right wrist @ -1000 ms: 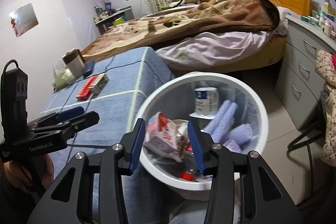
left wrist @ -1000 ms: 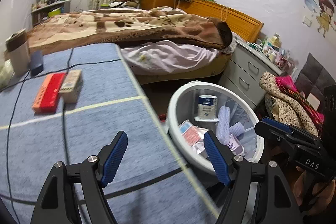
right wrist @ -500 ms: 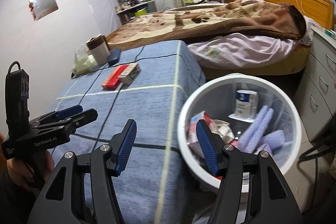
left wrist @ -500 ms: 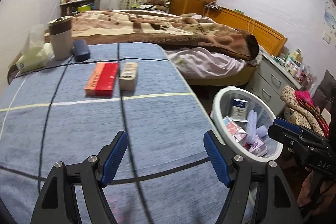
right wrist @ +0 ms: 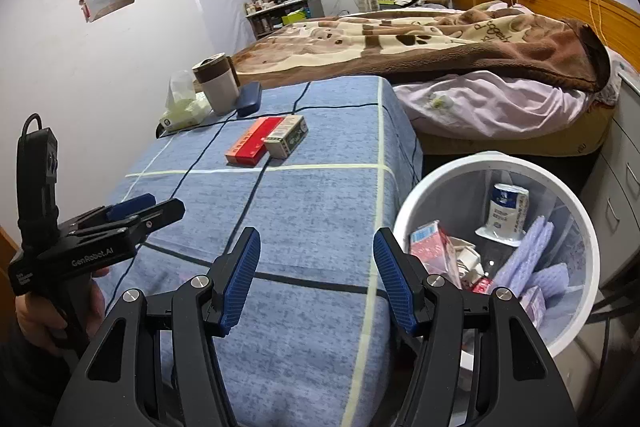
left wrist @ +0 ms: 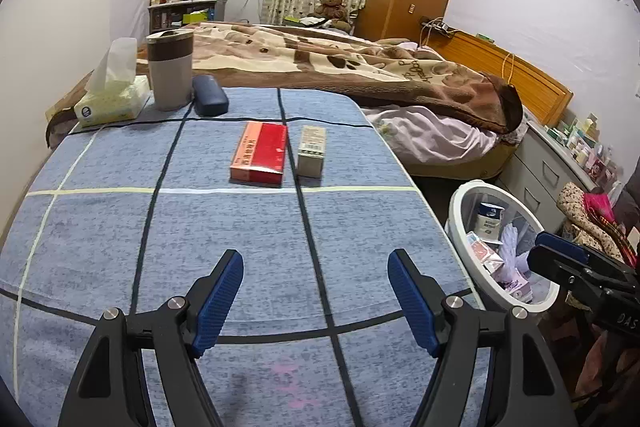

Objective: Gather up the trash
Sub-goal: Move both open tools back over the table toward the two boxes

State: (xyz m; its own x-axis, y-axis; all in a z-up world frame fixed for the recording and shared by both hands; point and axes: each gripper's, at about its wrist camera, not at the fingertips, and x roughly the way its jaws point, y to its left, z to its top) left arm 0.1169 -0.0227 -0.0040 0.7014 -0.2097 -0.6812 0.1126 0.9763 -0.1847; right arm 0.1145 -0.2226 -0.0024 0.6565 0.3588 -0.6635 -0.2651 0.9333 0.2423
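Left claw (left wrist: 315, 301) and right claw (right wrist: 316, 281) both spread wide, nothing between fingers.

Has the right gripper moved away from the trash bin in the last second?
Yes. The right gripper has swung left off the trash bin, over the blue tablecloth.

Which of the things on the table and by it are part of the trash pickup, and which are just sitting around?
Job:
red box
small pale box
white bin with trash inside
left gripper and right gripper, jaws open, empty

Likely just lying about:
tissue pack
grey-brown cup
dark blue case
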